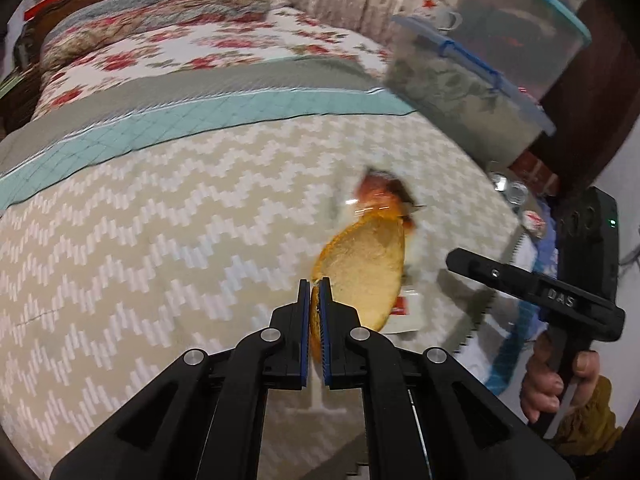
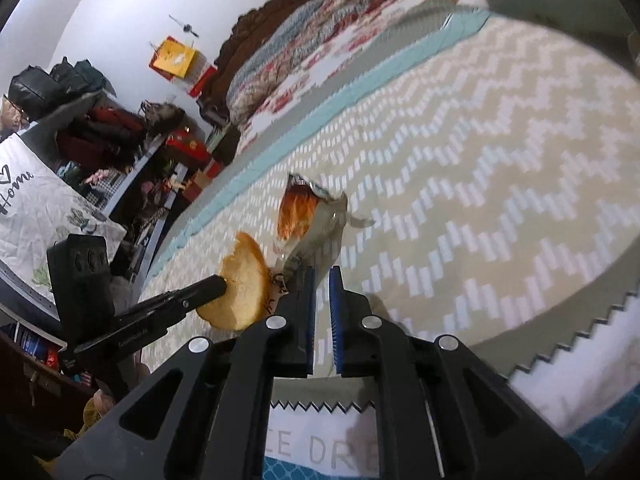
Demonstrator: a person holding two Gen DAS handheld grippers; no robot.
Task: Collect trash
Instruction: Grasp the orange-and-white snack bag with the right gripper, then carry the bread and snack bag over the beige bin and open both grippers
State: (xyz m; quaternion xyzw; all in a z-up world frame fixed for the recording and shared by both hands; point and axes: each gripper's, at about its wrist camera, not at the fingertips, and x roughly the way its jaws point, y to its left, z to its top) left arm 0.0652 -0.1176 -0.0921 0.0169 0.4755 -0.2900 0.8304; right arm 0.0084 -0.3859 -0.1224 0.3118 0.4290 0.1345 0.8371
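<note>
My left gripper [image 1: 315, 282] is shut on the edge of a curved orange fruit peel [image 1: 368, 272], held just above the zigzag bedspread [image 1: 160, 240]. The right wrist view shows that peel [image 2: 244, 280] on the left gripper's tip [image 2: 222, 282]. A crumpled snack wrapper [image 2: 298, 208], orange and silver, lies on the bedspread [image 2: 460, 160] just beyond the peel. My right gripper [image 2: 322, 272] has its jaws drawn to a narrow gap with only cloth showing through. The wrapper's clear end sits beside its left fingertip. In the left wrist view the wrapper [image 1: 380, 192] is blurred and the right gripper [image 1: 450, 260] is to its right.
Clear lidded storage boxes [image 1: 460, 80] with a mug [image 1: 436, 12] behind them stand at the bed's far right. A white cushion [image 2: 580, 360] with a sawtooth border lies near me. Cluttered shelves [image 2: 140, 140] line the room beside the bed. A hand [image 1: 544, 384] grips the right tool.
</note>
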